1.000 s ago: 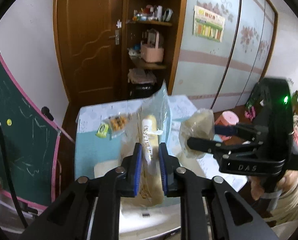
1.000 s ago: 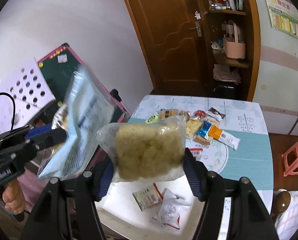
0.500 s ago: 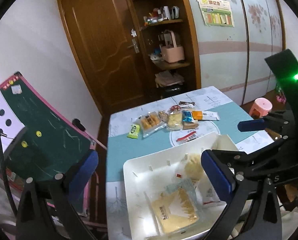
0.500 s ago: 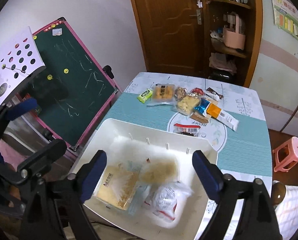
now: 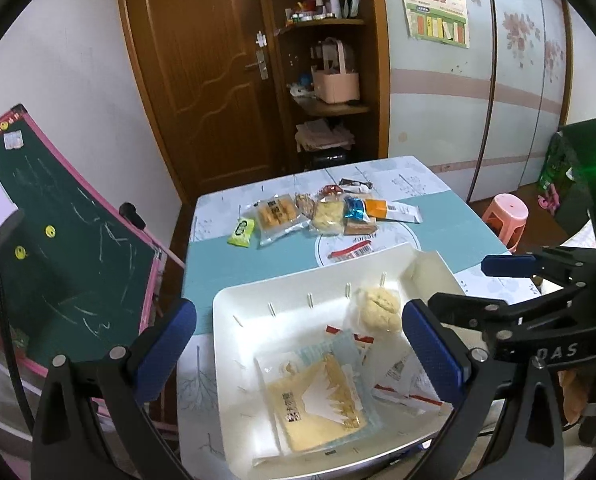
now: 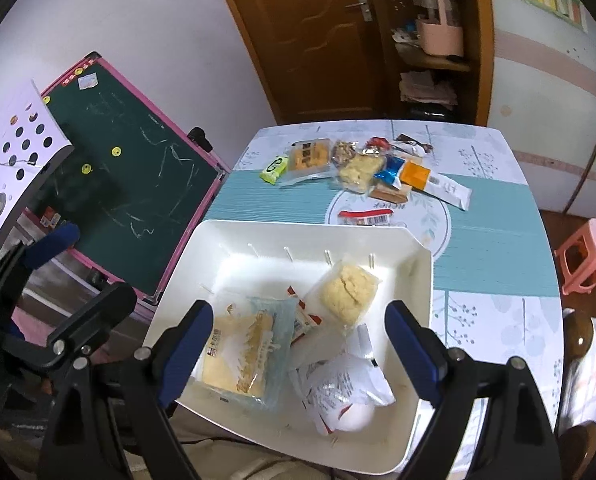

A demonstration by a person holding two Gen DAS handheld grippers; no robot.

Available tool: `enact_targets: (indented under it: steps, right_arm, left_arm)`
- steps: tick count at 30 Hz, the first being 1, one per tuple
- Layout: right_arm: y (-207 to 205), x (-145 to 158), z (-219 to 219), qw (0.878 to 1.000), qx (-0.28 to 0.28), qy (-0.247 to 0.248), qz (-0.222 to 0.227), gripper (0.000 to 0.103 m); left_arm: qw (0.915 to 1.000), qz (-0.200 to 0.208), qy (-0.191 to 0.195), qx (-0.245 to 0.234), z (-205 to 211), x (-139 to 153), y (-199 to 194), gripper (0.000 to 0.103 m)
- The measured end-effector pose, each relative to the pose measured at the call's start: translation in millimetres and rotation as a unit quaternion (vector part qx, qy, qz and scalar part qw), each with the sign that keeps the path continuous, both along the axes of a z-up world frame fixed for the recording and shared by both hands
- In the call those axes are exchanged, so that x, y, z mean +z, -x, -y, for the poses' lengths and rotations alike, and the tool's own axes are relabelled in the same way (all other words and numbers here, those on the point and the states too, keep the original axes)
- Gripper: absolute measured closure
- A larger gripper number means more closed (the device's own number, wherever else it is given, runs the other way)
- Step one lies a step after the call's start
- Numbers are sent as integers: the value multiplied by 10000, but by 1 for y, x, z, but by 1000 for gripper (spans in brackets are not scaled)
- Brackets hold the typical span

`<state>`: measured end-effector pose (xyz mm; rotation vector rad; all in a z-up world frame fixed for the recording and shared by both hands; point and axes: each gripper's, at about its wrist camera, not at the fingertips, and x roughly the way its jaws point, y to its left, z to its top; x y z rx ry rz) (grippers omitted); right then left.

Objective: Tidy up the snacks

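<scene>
A white tray (image 5: 242,308) (image 6: 226,236) sits at the near end of the table. In it lie a flat yellow cracker packet (image 5: 317,404) (image 6: 242,352), a clear bag of pale crumbly cake (image 5: 377,308) (image 6: 347,292) and crumpled white-and-red packets (image 5: 401,380) (image 6: 337,388). My left gripper (image 5: 299,346) hangs open above the cracker packet with nothing between its pads. My right gripper (image 6: 299,350) is open over the tray too, holding nothing. Further back a pile of loose snacks (image 5: 321,212) (image 6: 357,168) and a red-and-white packet (image 5: 349,252) (image 6: 365,216) lie on the table.
The table (image 5: 449,236) has a teal cloth. A green chalkboard easel (image 5: 70,264) (image 6: 138,176) leans close to its left side. A pink stool (image 5: 505,216) (image 6: 585,256) stands on the right. A wooden door and a shelf unit are behind.
Both grippers opened and let go: the cracker packet left the left jaws and the cake bag left the right, and both now lie in the tray. Both hands sank toward it.
</scene>
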<state>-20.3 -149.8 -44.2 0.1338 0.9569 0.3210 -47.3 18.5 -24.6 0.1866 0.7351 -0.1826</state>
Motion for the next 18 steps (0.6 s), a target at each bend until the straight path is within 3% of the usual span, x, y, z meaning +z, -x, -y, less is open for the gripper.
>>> enact_targets:
  steps: [11,18]
  right_arm:
    - [9,-1,9,9991,-390,140,-25,14]
    - [14,3,17,9988,-456,-41,201,14]
  left_arm:
    - [9999,-124,74,16,-2,-7,-2,1]
    - [9997,-172,167,51,-5,-8,-5,1]
